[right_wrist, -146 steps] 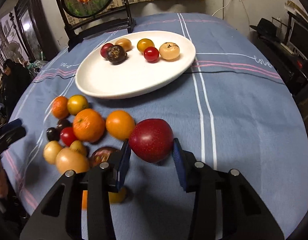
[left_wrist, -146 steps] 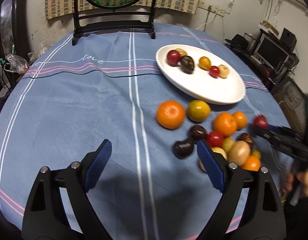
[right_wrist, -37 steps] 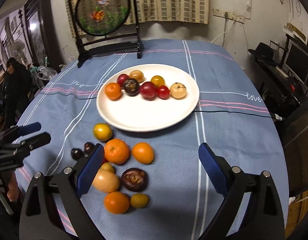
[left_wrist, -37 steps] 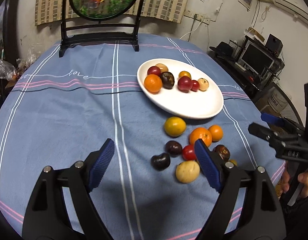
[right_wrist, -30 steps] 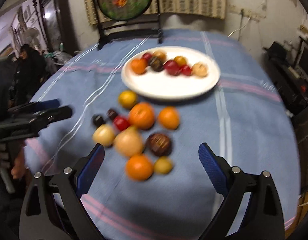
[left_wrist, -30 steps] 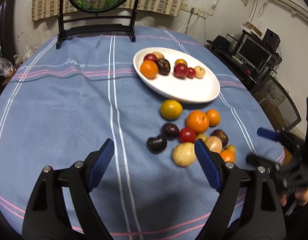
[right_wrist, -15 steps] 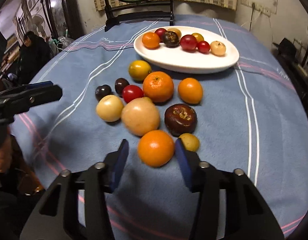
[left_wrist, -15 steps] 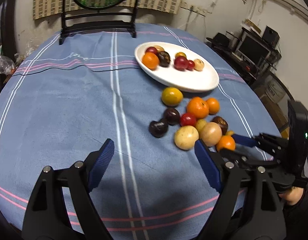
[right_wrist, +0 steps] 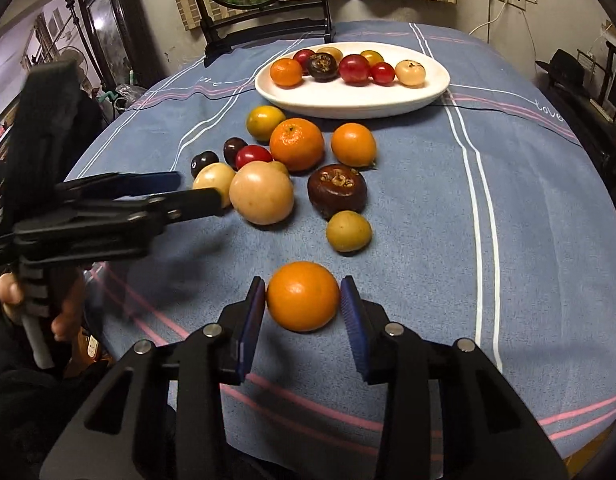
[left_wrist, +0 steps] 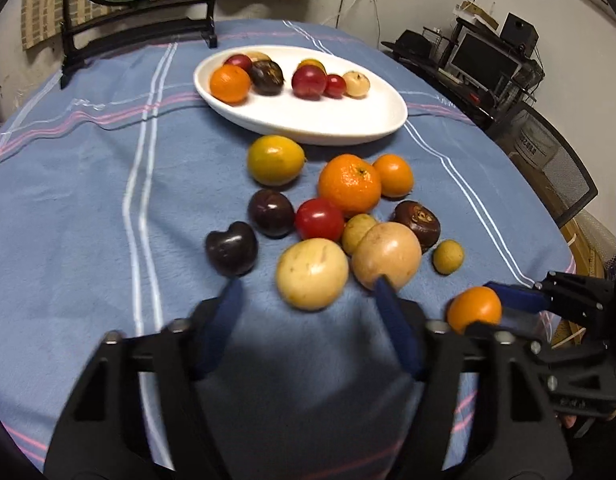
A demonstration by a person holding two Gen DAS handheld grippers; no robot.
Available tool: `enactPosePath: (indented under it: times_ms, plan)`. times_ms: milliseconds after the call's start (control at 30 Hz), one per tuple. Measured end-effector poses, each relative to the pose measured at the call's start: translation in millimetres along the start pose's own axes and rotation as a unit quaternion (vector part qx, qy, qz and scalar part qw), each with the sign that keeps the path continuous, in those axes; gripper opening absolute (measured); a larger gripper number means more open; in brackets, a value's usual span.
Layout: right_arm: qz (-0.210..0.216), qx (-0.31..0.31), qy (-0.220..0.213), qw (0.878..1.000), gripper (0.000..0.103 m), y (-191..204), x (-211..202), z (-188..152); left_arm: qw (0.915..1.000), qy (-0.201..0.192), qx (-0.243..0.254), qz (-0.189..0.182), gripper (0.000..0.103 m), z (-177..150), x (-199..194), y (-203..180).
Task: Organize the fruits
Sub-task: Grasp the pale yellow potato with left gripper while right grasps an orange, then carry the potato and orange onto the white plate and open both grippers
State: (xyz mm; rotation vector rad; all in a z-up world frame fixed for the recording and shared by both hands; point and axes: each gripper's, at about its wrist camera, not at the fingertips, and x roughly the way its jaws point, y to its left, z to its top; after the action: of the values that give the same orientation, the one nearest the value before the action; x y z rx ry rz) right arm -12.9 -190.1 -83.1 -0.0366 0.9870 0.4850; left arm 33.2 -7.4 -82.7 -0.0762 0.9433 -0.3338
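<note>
1. Now the right gripper [right_wrist: 302,300] has just closed its pads onto the near orange [right_wrist: 302,296], low at the worktop [right_wrist: 527,208].
2. Left gripper [left_wrist: 308,308], half-open and just narrowing, straddles the pale fruit [left_wrist: 311,273] without gripping it.
3. Next, probably: carry the orange to the white plate [right_wrist: 347,100].

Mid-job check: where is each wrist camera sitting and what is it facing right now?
Left wrist: rides the left gripper, angled down at a pale yellow fruit; own jaws show, closing, not yet touching it.
Right wrist: rides the right gripper, angled down; jaws closed on an orange, a hand at left.
Shared: white plate, orange, each other's gripper.
</note>
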Motion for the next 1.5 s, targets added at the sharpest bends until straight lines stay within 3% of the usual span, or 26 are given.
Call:
enactPosePath:
  times_ms: [133,233,767,1000,1300,1500]
  plan:
    - [0.016,0.001,0.006,1.000,0.040,1.7,11.2,-1.8,0.9999,-0.007,-0.004,-0.007,0.053,5.2,6.2,2.7]
    - [0.015,0.001,0.005,1.000,0.039,1.6,11.2,-1.8,0.9999,0.007,-0.004,-0.014,0.040,4.8,15.0,1.3]
    - [-0.007,0.019,-0.024,0.999,0.038,0.7,-6.4,17.9,0.9988,-0.048,-0.004,-0.011,0.039,0.5,-32.9,4.8]
    - [-0.013,0.020,-0.038,0.999,0.038,-2.1,-10.7,31.6,0.9976,-0.068,-0.006,-0.016,0.039,14.0,-48.0,9.8]
    - [-0.016,0.017,-0.054,0.998,0.038,-13.8,-8.8,63.2,0.9972,-0.073,-0.004,-0.010,0.039,63.1,-40.2,13.6]
    - [-0.025,-0.007,-0.066,0.998,0.038,-31.3,-5.9,117.8,0.9976,-0.068,0.013,0.004,0.039,137.3,-15.5,13.8]
